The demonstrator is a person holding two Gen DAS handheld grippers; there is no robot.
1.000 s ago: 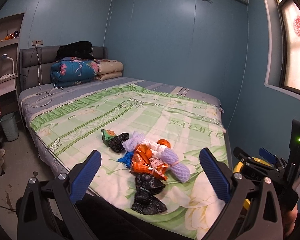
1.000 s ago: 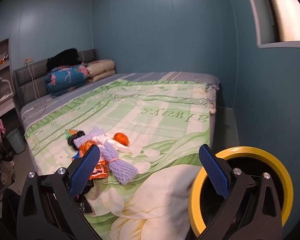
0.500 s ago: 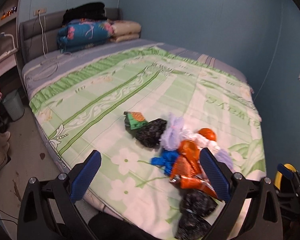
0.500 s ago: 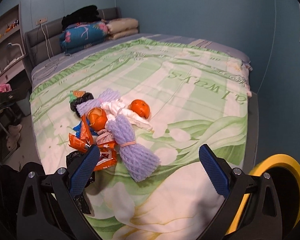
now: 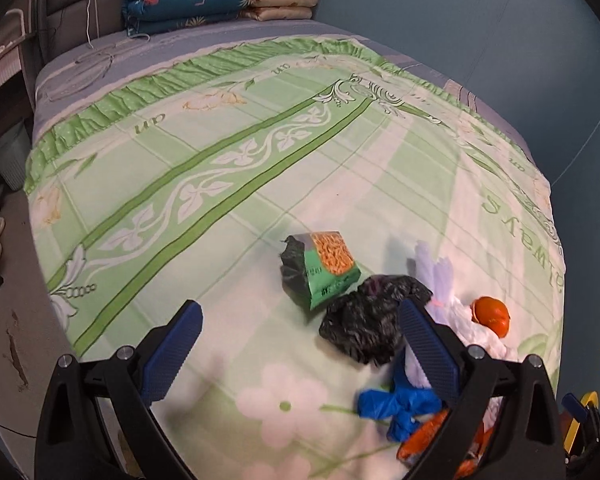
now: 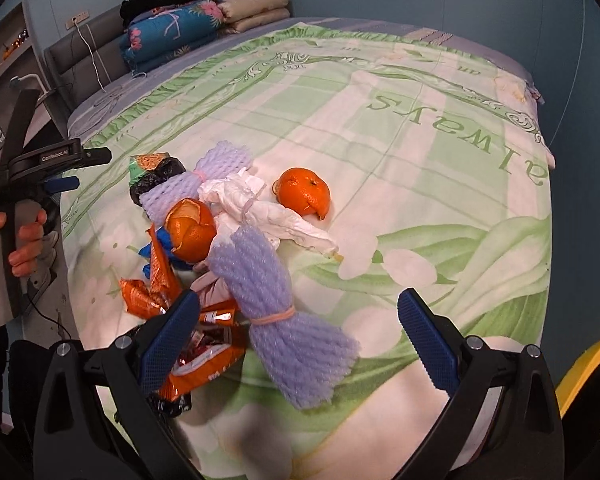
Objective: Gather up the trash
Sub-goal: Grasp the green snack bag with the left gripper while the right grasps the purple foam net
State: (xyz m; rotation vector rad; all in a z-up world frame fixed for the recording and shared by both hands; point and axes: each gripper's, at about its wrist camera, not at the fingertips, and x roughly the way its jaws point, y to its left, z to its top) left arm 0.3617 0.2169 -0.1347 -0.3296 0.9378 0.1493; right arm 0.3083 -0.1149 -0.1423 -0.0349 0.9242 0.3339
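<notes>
Trash lies heaped near the foot corner of the green floral-sheeted bed [image 6: 420, 128]: a lavender foam-net sleeve tied with a band [image 6: 276, 320], orange foil snack wrappers [image 6: 196, 360], mandarin peel [image 6: 190, 230], white crumpled tissue [image 6: 268, 212], a black plastic bag [image 5: 370, 326] and a green snack packet [image 5: 326, 268]. Nothing is picked up yet; this looks like the approach. Left gripper [image 5: 300, 356] and right gripper [image 6: 296, 344] both hover spread wide, empty. Next, the right should descend over the foam sleeve and close, then carry it towards the yellow-rimmed bin [image 6: 580, 368].

Glossy foil wrapper [image 6: 204, 364], lilac foam netting [image 6: 284, 332], matt cloth bedspread [image 6: 400, 128].
</notes>
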